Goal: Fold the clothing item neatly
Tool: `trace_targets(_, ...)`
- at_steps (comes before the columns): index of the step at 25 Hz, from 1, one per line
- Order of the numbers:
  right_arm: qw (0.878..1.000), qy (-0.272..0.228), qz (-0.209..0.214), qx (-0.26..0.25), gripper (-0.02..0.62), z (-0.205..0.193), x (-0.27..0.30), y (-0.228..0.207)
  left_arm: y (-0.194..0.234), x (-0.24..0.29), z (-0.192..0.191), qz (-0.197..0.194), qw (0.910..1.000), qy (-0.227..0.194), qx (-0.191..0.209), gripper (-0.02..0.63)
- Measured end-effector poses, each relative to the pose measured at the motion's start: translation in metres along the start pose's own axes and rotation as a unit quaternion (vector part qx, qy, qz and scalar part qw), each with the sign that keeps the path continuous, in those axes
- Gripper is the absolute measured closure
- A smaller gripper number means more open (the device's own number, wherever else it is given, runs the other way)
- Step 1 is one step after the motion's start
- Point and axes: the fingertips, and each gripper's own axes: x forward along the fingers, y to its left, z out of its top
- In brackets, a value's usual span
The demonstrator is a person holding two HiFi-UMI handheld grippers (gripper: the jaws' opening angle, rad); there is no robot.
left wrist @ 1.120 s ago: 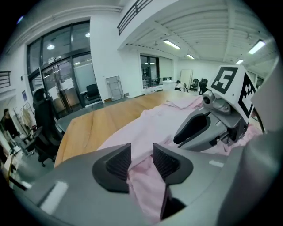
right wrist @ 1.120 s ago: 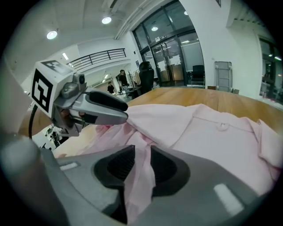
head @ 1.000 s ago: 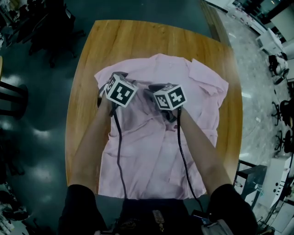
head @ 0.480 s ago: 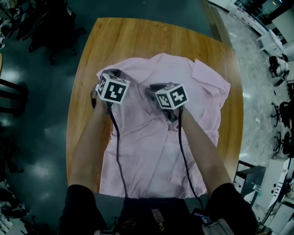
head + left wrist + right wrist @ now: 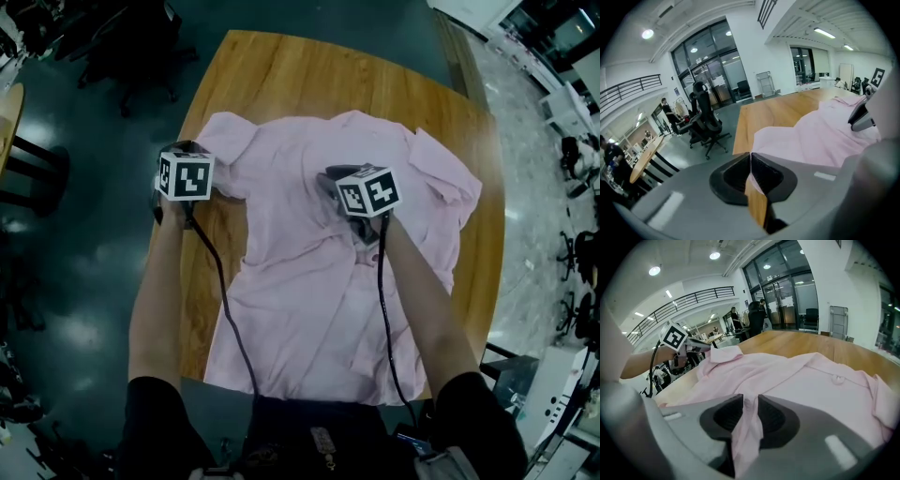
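- Your left gripper (image 5: 750,157) has its jaws pressed together. A thin sliver of pink cloth shows between them, so it appears to be pinching the edge of the shirt's left sleeve (image 5: 228,155).
- That sleeve reaches out toward the table's left edge. Bare wood of the table (image 5: 309,75) shows right under the jaws.
- Your right gripper (image 5: 750,404) is clamped on a raised ridge of pink fabric, which runs up between the pads and hangs below them.
- In the head view, this grip sits on the chest of the shirt (image 5: 309,300), near its middle and just below the collar area.
- The shirt lies spread over the table, collar at the far side and hem (image 5: 309,380) at the near edge by your body.
- The right sleeve (image 5: 450,173) is out to the side with a small turned-over corner.
- The cloth is wrinkled around the chest grip.
- I judge that you're early in the job. The garment is being laid out and flattened, and no finished fold shows.
- The work left is likely to smooth the front, bring both sleeves and sides inward, then fold the hem up toward the collar.
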Motion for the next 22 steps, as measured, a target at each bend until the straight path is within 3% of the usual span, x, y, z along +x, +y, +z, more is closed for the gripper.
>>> trace_targets(5,1.000,0.000,0.008,0.009,0.474,0.009,0.006,0.002,0.029,0.004,-0.035,0.023,0.9990,0.030,-0.025,0.586)
trace_targets(9,1.000,0.023,0.000,-0.013,0.465,0.008,0.016,0.004,0.033,0.001,-0.049,0.019,0.9980,0.031,-0.052,0.574)
trace_targets(12,0.999,0.037,-0.013,-0.024,0.577,0.006,0.014,0.001,0.033,-0.008,-0.047,0.005,0.9974,0.014,-0.070,0.547)
trace_targets(17,0.999,0.019,-0.048,-0.006,0.578,0.010,-0.014,-0.017,0.033,-0.028,-0.035,0.011,0.9977,-0.006,-0.067,0.548)
trace_targets(22,0.996,0.009,-0.086,0.019,0.578,0.000,-0.045,-0.049,0.005,-0.048,-0.019,-0.005,0.9986,-0.022,-0.048,0.548)
